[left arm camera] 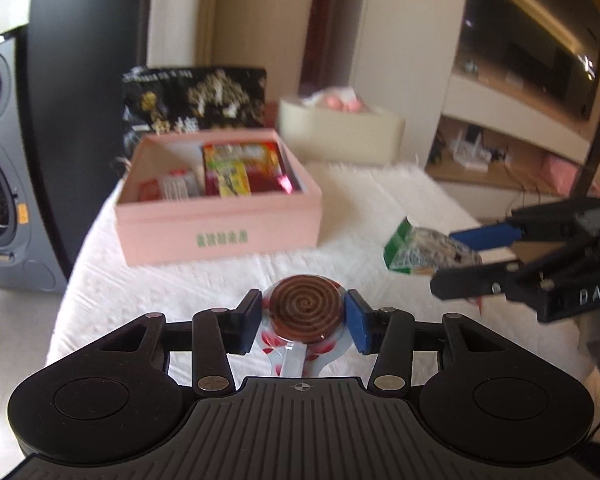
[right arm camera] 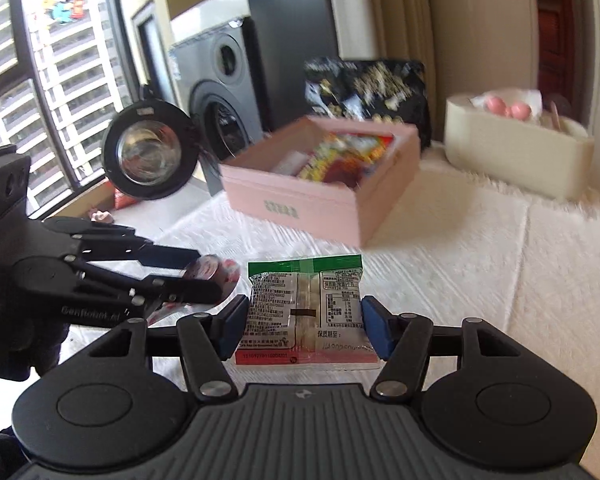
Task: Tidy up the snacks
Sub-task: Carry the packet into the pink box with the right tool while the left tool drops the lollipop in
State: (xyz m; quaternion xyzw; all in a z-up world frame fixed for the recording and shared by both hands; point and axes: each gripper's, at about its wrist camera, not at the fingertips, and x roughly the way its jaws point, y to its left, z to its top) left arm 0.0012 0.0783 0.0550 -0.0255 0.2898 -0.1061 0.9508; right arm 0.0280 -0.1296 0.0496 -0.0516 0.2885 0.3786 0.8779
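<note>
My left gripper (left arm camera: 304,322) is shut on a brown spiral lollipop (left arm camera: 306,306) in a clear wrapper, held above the white cloth. It shows at the left of the right wrist view (right arm camera: 204,280). My right gripper (right arm camera: 304,326) is shut on a green-topped snack packet (right arm camera: 306,304) with printed labels; in the left wrist view it (left arm camera: 456,254) holds the packet (left arm camera: 416,252) at the right. An open pink box (left arm camera: 220,232) with several colourful snack packs stands ahead on the cloth, also in the right wrist view (right arm camera: 300,210).
A black snack bag (left arm camera: 196,100) stands behind the pink box. A cream tub (left arm camera: 340,136) with pink items sits at the back right. A speaker (left arm camera: 4,184) stands left of the table. The white cloth (left arm camera: 360,200) covers the table.
</note>
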